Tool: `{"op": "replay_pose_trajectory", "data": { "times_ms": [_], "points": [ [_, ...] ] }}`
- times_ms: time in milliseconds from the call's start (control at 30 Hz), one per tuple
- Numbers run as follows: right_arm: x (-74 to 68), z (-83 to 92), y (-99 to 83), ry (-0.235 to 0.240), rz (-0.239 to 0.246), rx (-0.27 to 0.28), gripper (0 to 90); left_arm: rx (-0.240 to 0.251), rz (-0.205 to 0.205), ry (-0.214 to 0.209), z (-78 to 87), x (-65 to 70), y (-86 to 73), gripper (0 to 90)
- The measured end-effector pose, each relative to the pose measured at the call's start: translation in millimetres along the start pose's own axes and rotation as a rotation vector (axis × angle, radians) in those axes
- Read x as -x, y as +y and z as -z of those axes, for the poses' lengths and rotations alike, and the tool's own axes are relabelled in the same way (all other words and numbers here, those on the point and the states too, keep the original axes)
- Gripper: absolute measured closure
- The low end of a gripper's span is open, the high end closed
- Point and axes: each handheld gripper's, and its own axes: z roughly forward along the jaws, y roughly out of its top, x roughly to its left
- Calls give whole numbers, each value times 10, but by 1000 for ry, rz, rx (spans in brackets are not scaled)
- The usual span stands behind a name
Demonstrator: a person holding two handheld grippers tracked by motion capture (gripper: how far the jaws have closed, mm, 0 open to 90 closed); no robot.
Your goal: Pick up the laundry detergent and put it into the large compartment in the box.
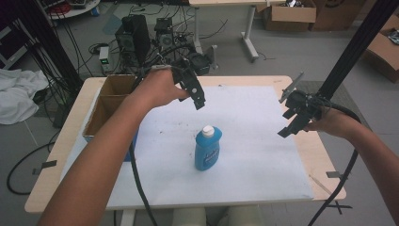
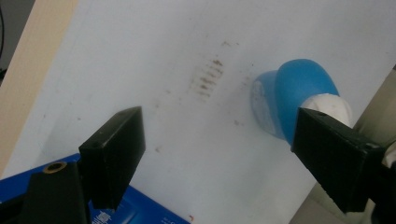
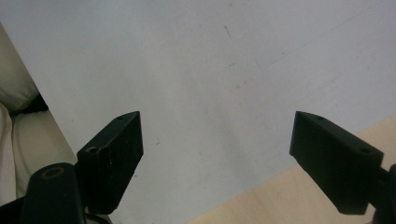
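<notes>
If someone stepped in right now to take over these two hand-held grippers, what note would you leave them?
Left gripper: open, holding nothing, raised above the table beyond the blue bottle.
Right gripper: open, holding nothing, over the right side of the white mat, apart from the bottle.
Blue bottle: upright near the middle of the mat, white cap on, untouched.
Cardboard box: open, at the table's left edge; I can't see its contents.
Done: nothing gripped yet.
Left: probably lower the left gripper onto the bottle and close on it.

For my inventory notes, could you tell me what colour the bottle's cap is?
White, on the blue bottle; its cap shows best in the high view.
</notes>
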Motion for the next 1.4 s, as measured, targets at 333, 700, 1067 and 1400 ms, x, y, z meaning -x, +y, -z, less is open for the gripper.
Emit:
{"op": "replay_pose_trajectory", "data": {
  "times_ms": [333, 700, 1067, 1400],
  "points": [
    [-60, 28, -20, -7, 5, 8, 173, 0, 61, -46, 97, 199, -54, 189],
    [-93, 40, 6, -12, 18, 6, 174, 15, 141, -74, 134, 364, -65, 197],
    [-102, 23, 4, -15, 26, 8, 174, 7, 170, -50, 44, 479, -31, 184],
    [-96, 23, -16, -15, 25, 12, 176, -22, 163, -56, -97, 601, 13, 184]
  ]
}}
